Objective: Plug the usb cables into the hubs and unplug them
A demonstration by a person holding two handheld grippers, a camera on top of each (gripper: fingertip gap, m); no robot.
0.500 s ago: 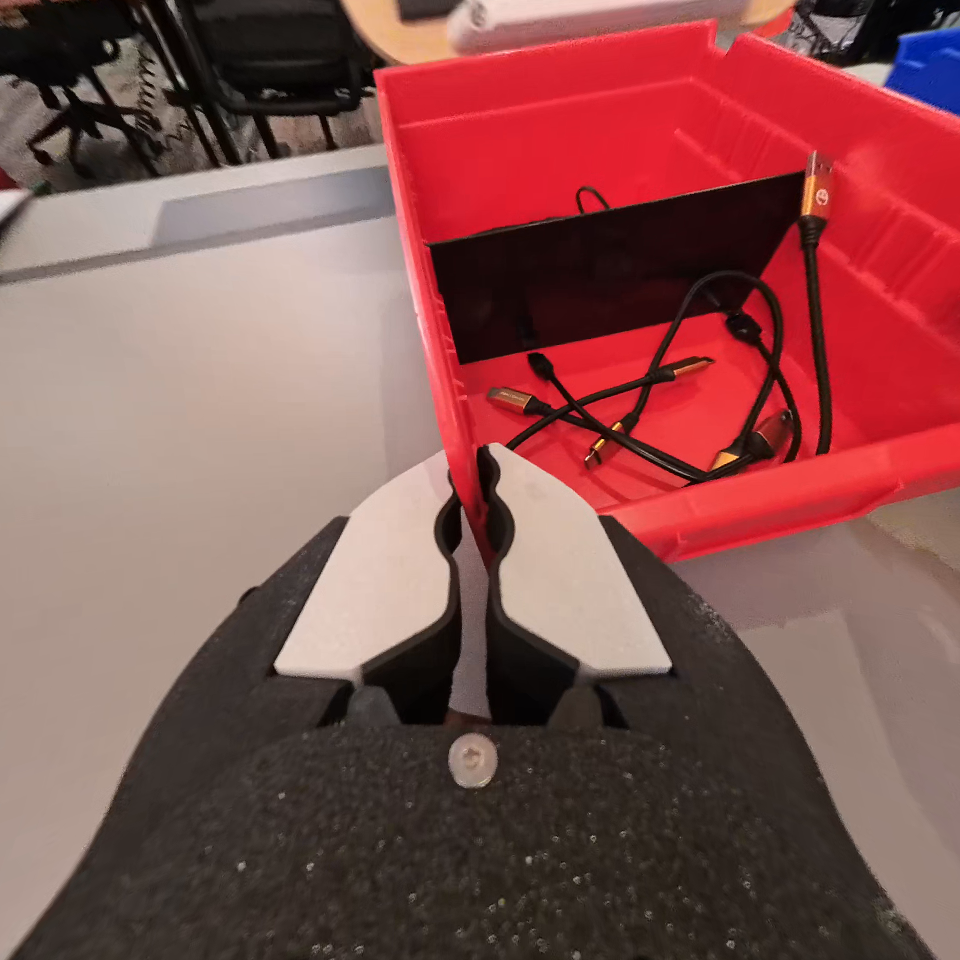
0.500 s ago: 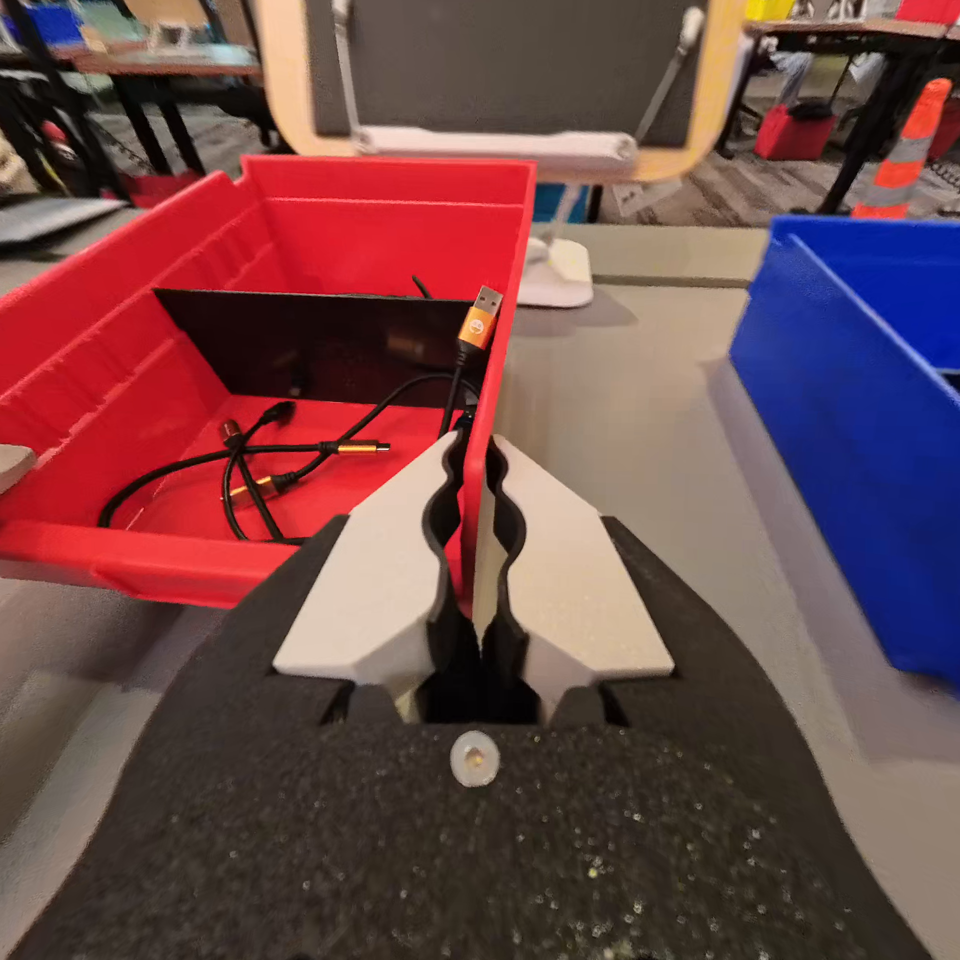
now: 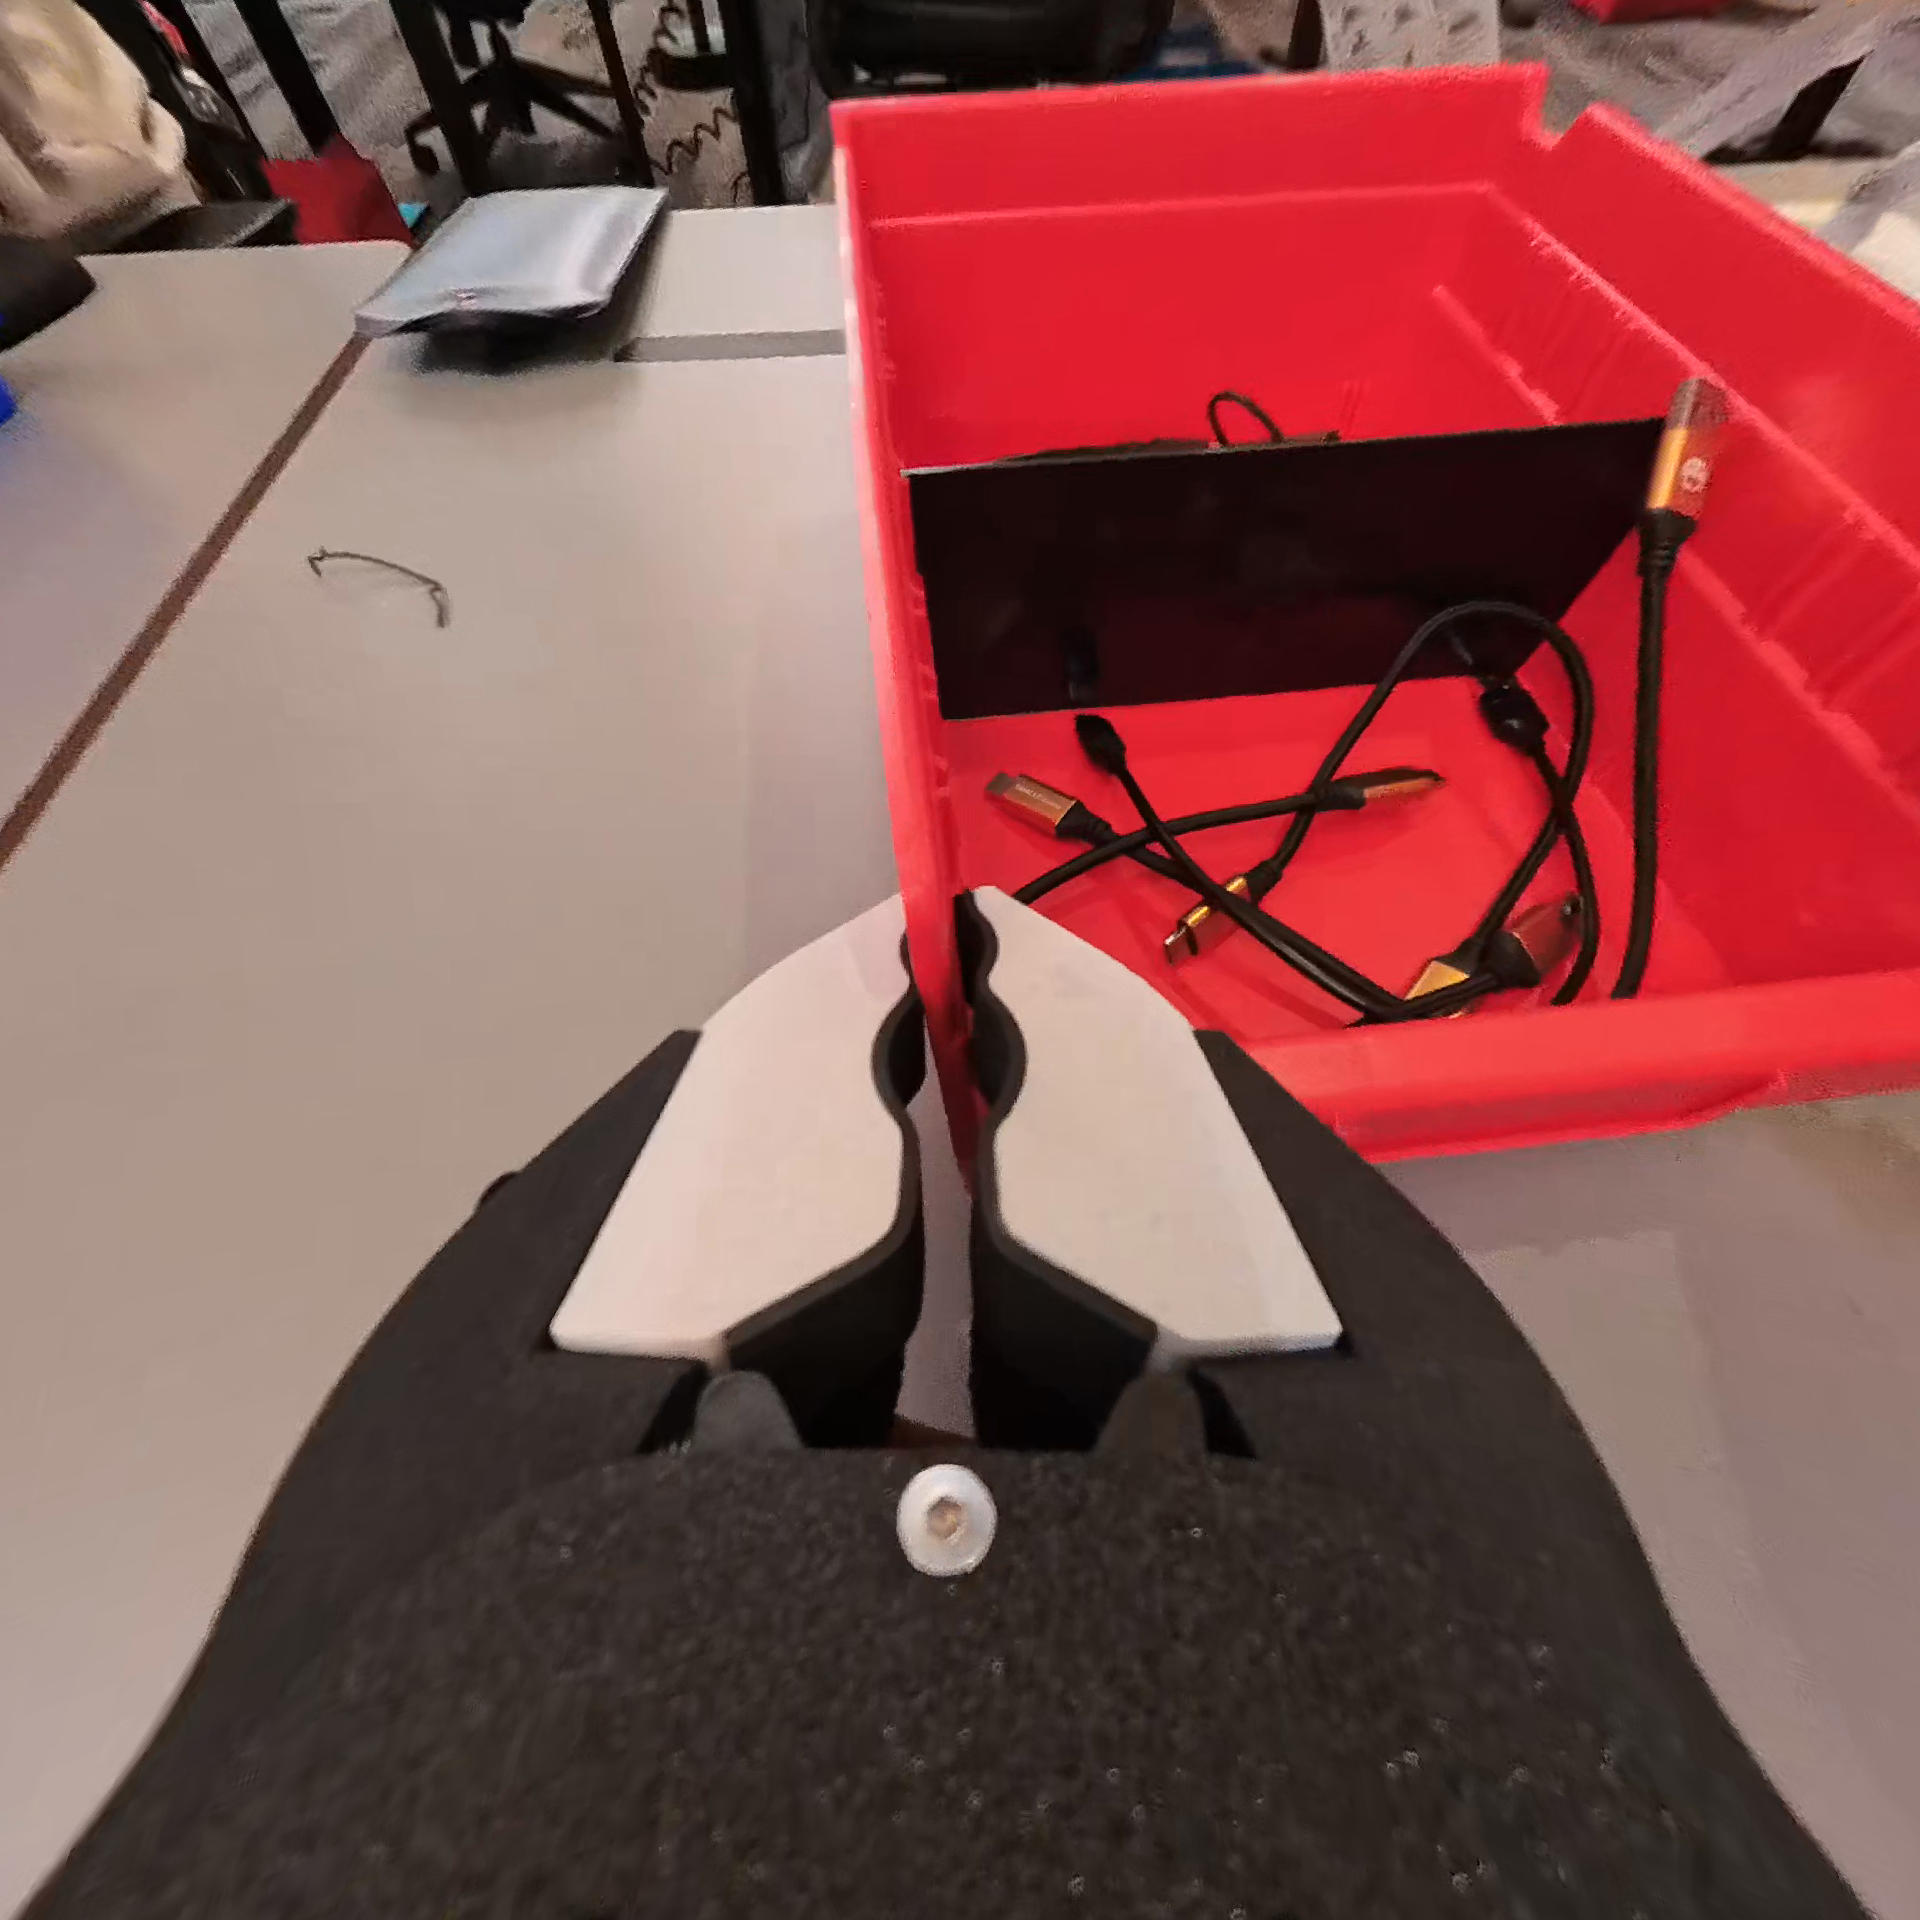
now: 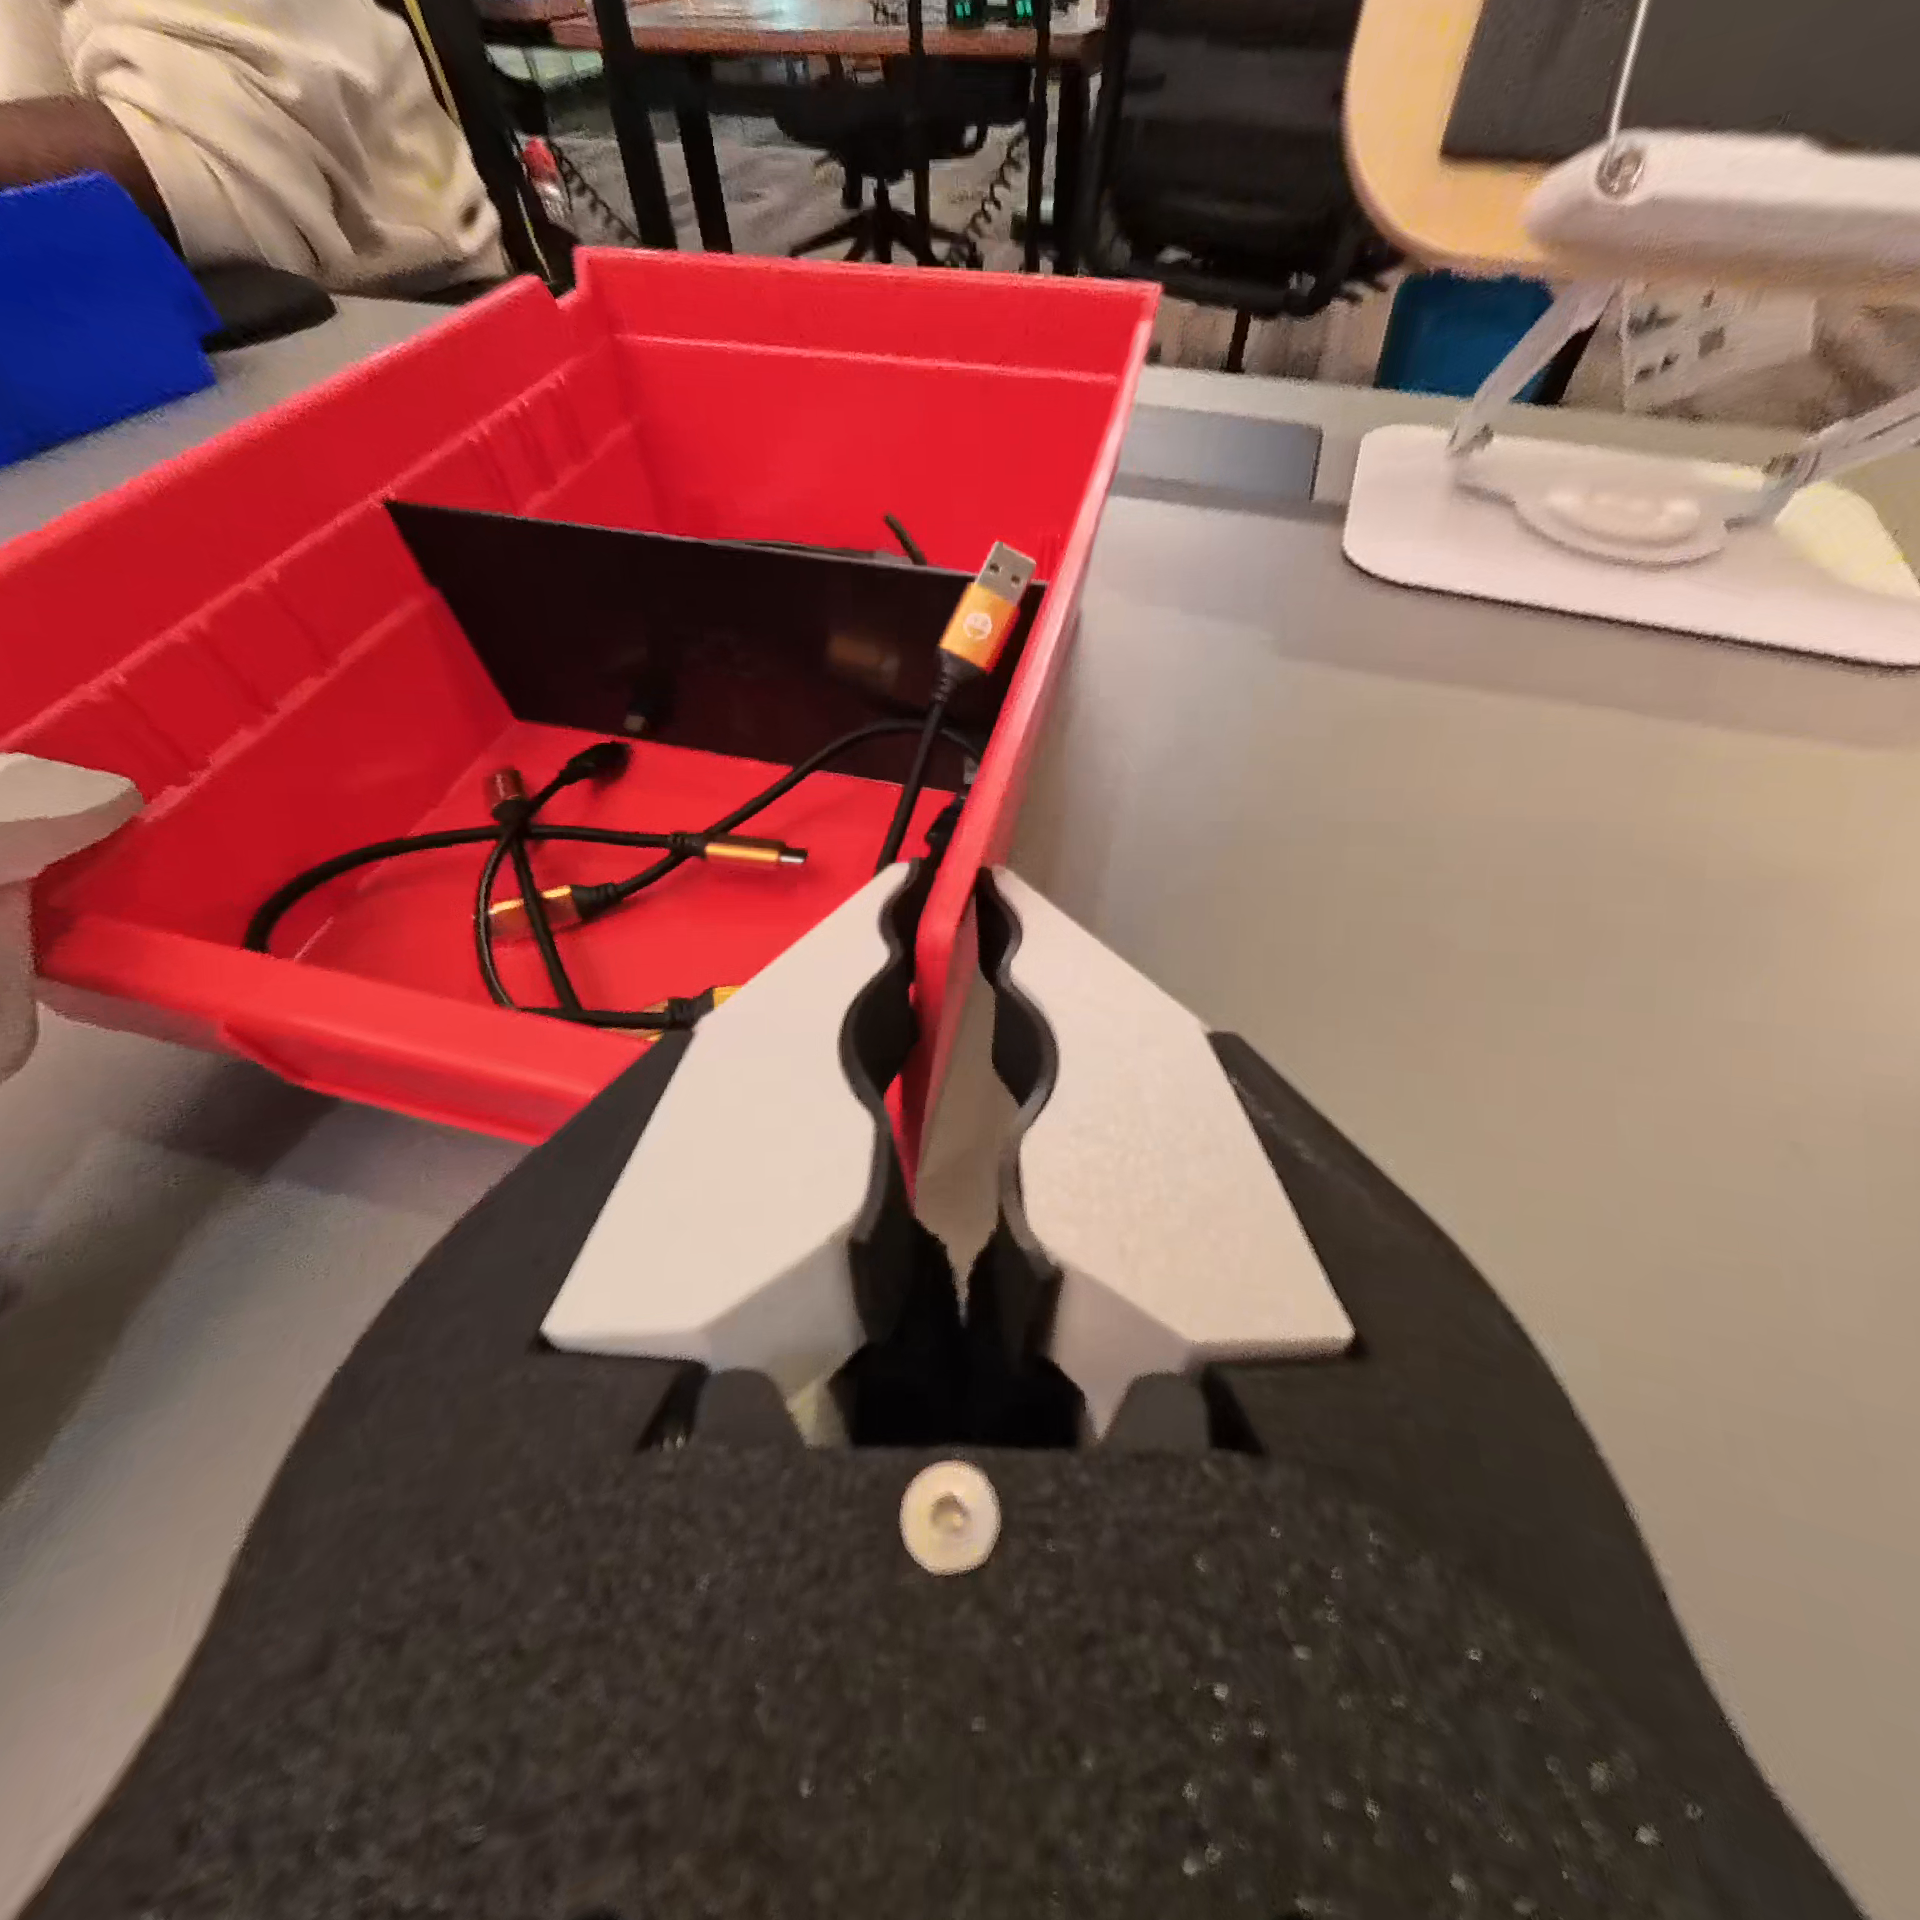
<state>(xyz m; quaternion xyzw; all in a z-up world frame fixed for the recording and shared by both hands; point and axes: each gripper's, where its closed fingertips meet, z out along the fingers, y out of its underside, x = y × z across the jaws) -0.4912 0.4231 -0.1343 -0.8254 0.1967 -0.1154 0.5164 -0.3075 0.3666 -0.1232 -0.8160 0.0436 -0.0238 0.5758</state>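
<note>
Left hand-held gripper [image 3: 938, 935] is clamped on the left wall of the red bin [image 3: 1351, 260], right hand-held gripper [image 4: 948, 894] on its right wall; the bin sits on the surface [image 3: 416, 831] holding black cables [image 3: 1351, 831]. Risk: thin-rim grips could slip, tilting the bin and spilling cables. Only the left view shows a dark pouch [image 3: 520, 260]; only the right, a white stand [image 4: 1610, 540].

round logo on orange USB plug [image 4: 979, 621], lettering too small to read
</note>
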